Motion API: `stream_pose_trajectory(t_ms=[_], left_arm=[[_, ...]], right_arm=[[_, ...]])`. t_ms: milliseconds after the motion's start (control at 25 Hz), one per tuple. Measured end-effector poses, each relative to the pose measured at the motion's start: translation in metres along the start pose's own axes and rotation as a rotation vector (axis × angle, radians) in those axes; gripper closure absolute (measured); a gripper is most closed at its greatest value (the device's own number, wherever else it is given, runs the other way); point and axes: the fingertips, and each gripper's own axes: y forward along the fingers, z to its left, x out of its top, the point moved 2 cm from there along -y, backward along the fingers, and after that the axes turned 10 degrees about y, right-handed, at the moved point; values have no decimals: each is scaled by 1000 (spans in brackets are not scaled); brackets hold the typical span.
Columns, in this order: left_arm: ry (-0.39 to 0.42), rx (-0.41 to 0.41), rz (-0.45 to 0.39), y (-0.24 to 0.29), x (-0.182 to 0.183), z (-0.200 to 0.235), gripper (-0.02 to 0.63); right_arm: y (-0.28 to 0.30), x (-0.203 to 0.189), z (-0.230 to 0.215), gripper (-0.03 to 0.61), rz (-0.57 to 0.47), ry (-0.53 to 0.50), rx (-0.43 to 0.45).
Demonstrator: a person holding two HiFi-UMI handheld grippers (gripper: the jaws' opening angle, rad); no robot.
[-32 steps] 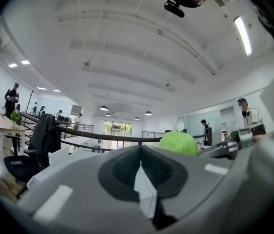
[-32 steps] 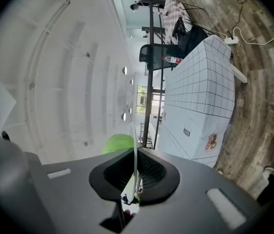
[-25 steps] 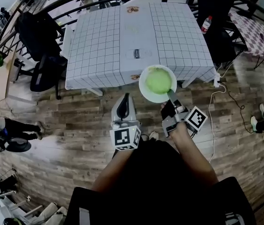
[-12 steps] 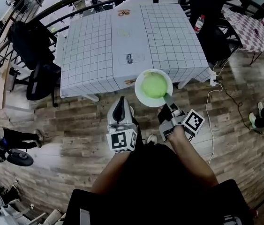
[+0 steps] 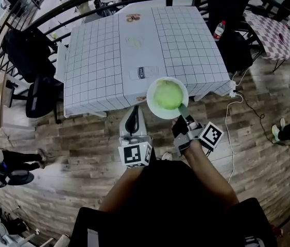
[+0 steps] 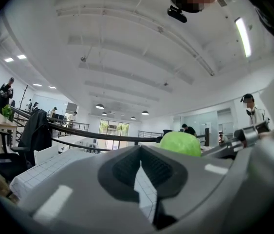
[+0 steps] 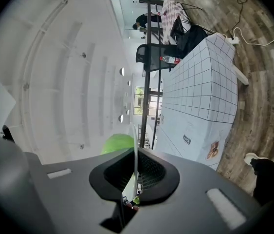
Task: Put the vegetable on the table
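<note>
A round green vegetable point(image 5: 167, 95) lies on a white plate point(image 5: 152, 105) that hangs over the near edge of the grid-pattern table point(image 5: 103, 50). My right gripper point(image 5: 182, 112) is shut on the plate's near rim. In the right gripper view the thin plate edge point(image 7: 136, 145) stands between the pads of the right gripper point(image 7: 136, 172), with the vegetable point(image 7: 116, 143) behind it. My left gripper point(image 5: 133, 118) points at the table's front edge, shut with nothing in it. In the left gripper view the left gripper point(image 6: 140, 162) shows the vegetable point(image 6: 179, 143) up on the right.
Black chairs point(image 5: 29, 50) stand left of the table and another chair point(image 5: 232, 4) at its far right. A bottle point(image 5: 217, 30) stands near that corner. A white cable point(image 5: 242, 99) lies on the wood floor. A second table point(image 5: 276, 32) with a checked cloth is at the right.
The view has shifted, and the table has moved slightly left in it. The plate with the vegetable stays clamped in my right gripper, and it still hangs over the table's near edge.
</note>
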Motion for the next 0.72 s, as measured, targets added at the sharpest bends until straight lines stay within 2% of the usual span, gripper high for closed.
stream_pose_trajectory(t_ms=[240, 520, 720], left_arm=[[-15, 7, 9, 35, -4, 24, 604], [-12, 5, 11, 93, -5, 63, 604], [-10, -16, 5, 121, -5, 91, 604]], right_arm=[[41, 10, 2, 571, 1, -14, -7], [114, 23, 17, 569, 6, -25, -7], [152, 16, 26, 570, -5, -24, -8]])
